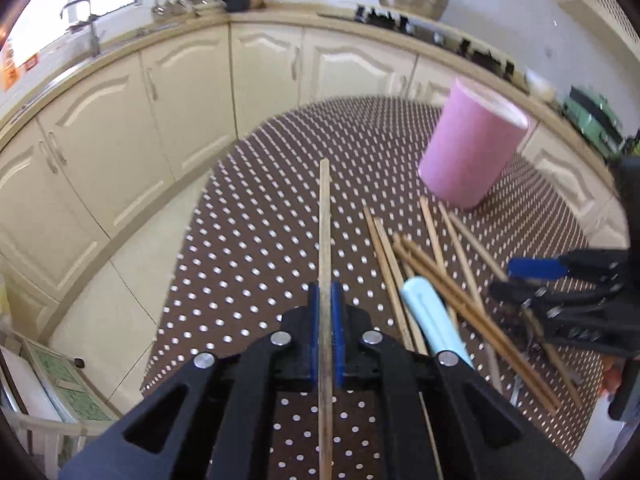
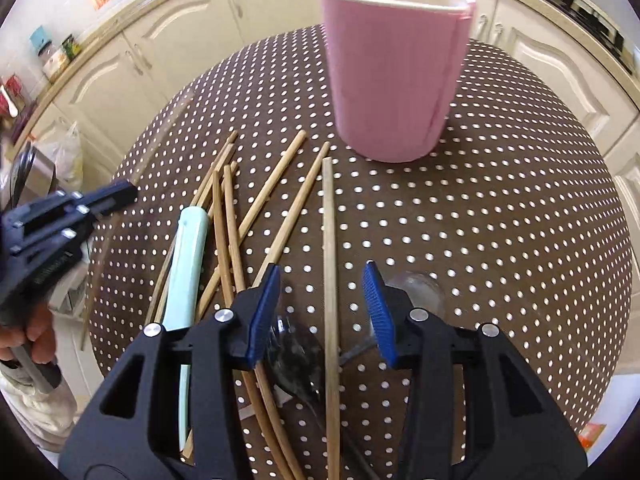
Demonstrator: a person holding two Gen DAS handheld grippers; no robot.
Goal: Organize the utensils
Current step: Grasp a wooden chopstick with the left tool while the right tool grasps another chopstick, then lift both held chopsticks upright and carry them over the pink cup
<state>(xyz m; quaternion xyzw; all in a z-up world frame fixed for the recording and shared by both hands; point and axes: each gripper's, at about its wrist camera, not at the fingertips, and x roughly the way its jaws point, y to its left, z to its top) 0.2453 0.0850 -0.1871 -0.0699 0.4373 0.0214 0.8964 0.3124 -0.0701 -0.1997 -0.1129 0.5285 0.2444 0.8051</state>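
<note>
left gripper (image 1: 325, 320) clamping one chopstick (image 1: 324, 216) | right gripper (image 2: 320, 312) hanging open over chopstick pile (image 2: 240, 216) | pink holder (image 2: 396, 68) looking empty, near tabletop's far edge | most sorting remaining

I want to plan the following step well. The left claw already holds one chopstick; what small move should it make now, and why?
Probably carry it rightward and forward to above the pink holder, then tip it in. The left claw is shut on a chopstick, and the holder stands upright with its mouth open, beyond the loose chopsticks on the dotted tablecloth. The right claw is open over another chopstick.
</note>
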